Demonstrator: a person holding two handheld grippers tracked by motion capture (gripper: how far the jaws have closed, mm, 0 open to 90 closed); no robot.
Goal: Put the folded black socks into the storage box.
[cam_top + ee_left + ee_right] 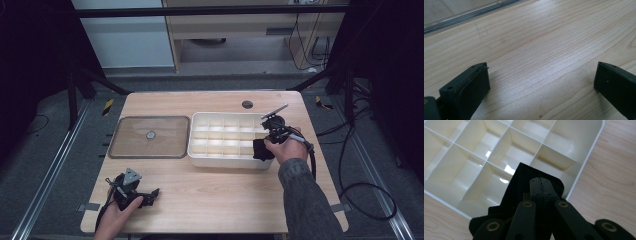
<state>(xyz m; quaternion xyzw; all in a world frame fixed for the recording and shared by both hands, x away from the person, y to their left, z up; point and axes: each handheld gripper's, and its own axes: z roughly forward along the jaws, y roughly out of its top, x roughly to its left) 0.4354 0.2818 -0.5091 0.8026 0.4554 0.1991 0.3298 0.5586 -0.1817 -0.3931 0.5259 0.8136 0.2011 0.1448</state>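
Note:
A white divided box (pixel 200 152) sits on the wooden table right of centre, its compartments (pixel 471 173) empty. My right gripper (pixel 263 145) (pixel 540 181) is shut on a folded black cloth (pixel 260 150) (pixel 517 187), held over the box's near right corner. The cloth hangs partly above a corner compartment and partly over the rim. My left gripper (pixel 154 192) (pixel 541 77) rests low over bare wood near the table's front left, jaws wide open with nothing between them.
A flat transparent lid (pixel 150 136) with a small round knob lies left of the box; its edge (pixel 461 15) shows beyond my left gripper. A round grommet hole (pixel 247 104) sits in the table's far side. Cables trail off the right edge.

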